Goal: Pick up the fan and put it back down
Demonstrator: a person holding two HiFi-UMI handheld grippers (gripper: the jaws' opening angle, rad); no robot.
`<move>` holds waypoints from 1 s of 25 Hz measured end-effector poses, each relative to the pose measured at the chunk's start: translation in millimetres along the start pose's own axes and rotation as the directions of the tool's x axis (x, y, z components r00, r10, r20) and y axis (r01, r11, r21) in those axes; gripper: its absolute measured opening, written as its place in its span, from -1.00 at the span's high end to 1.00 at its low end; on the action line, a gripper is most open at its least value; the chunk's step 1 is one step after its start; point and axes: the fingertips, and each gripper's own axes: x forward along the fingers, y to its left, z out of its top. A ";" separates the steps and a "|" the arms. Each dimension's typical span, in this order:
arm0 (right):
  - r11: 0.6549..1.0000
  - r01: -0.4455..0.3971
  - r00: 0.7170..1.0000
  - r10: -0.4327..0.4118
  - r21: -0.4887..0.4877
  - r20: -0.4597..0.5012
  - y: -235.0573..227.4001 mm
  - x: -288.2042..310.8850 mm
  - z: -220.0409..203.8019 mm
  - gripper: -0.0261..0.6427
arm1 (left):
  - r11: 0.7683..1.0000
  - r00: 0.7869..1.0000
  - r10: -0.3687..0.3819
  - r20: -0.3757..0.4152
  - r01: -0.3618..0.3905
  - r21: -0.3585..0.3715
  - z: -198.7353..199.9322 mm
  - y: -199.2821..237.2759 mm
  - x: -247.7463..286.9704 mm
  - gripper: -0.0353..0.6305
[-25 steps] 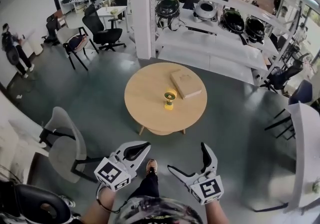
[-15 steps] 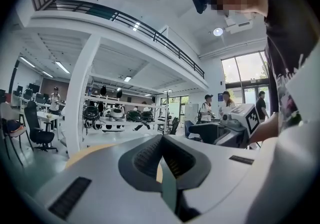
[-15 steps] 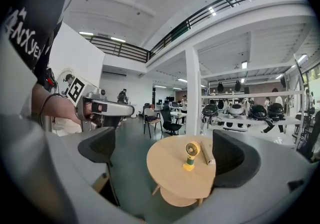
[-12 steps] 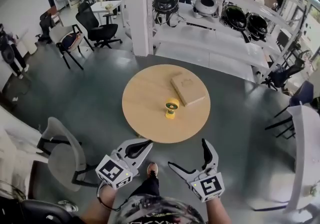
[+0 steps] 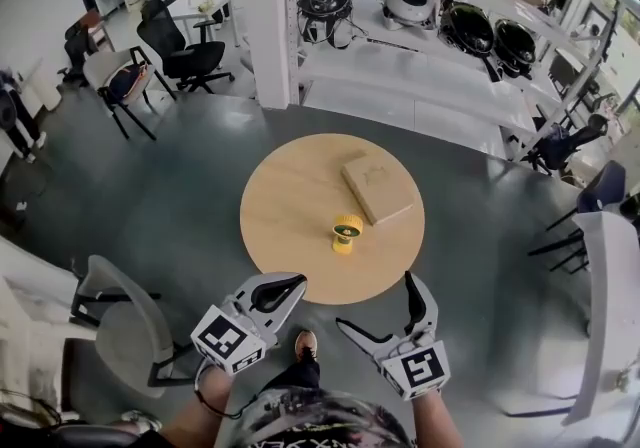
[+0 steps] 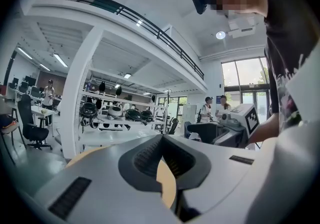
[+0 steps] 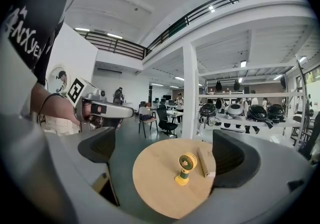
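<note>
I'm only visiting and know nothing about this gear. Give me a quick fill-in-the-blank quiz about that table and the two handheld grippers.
The fan standing on the table is coloured ____.
The table's wooden top is ____ in shape.
The right gripper has its jaws ____, with nothing held between them.
The left gripper has its jaws ____.
Missing words: yellow; round; open; shut.

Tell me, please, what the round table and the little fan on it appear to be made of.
Round table: likely wood or veneer, matt, judging by its warm tan, faintly grained top. Fan: probably smooth plastic, given its uniform yellow and green moulded look.
</note>
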 end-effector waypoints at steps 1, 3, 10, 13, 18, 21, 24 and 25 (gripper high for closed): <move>1.000 0.006 1.000 -0.006 -0.001 0.005 -3.3 5.9 1.6 -0.83 | 1.000 1.000 -0.005 0.000 0.005 -0.002 0.3 5.8 2.9 0.84; 1.000 0.021 1.000 -0.021 -0.009 0.019 -9.5 16.8 5.4 -0.83 | 1.000 1.000 -0.014 0.002 0.014 -0.002 0.7 16.6 8.2 0.84; 0.999 0.033 0.999 -0.034 -0.005 -0.032 -19.6 47.0 7.4 -0.83 | 0.999 0.999 -0.049 -0.003 0.049 -0.004 1.7 47.3 23.1 0.84; 0.999 0.049 0.998 -0.049 -0.004 -0.043 -22.4 58.1 10.0 -0.83 | 0.998 0.998 -0.063 -0.003 0.063 -0.013 1.0 57.8 26.2 0.84; 0.998 0.056 0.997 -0.056 -0.002 -0.060 -28.9 68.3 5.9 -0.83 | 0.997 0.997 -0.079 -0.011 0.079 -0.011 -0.2 67.8 34.6 0.84; 0.998 0.057 0.997 -0.057 0.001 -0.043 -31.8 72.9 2.6 -0.83 | 0.996 0.996 -0.084 -0.012 0.084 -0.010 -1.9 69.4 38.0 0.84; 0.998 0.060 0.998 -0.061 -0.006 -0.006 -35.2 75.8 6.5 -0.83 | 0.996 0.996 -0.084 -0.012 0.084 -0.015 -1.2 68.6 40.2 0.84; 0.998 0.061 0.998 -0.061 -0.011 0.004 -36.7 76.3 9.0 -0.83 | 0.996 0.997 -0.083 -0.013 0.082 -0.017 -0.1 68.2 40.9 0.84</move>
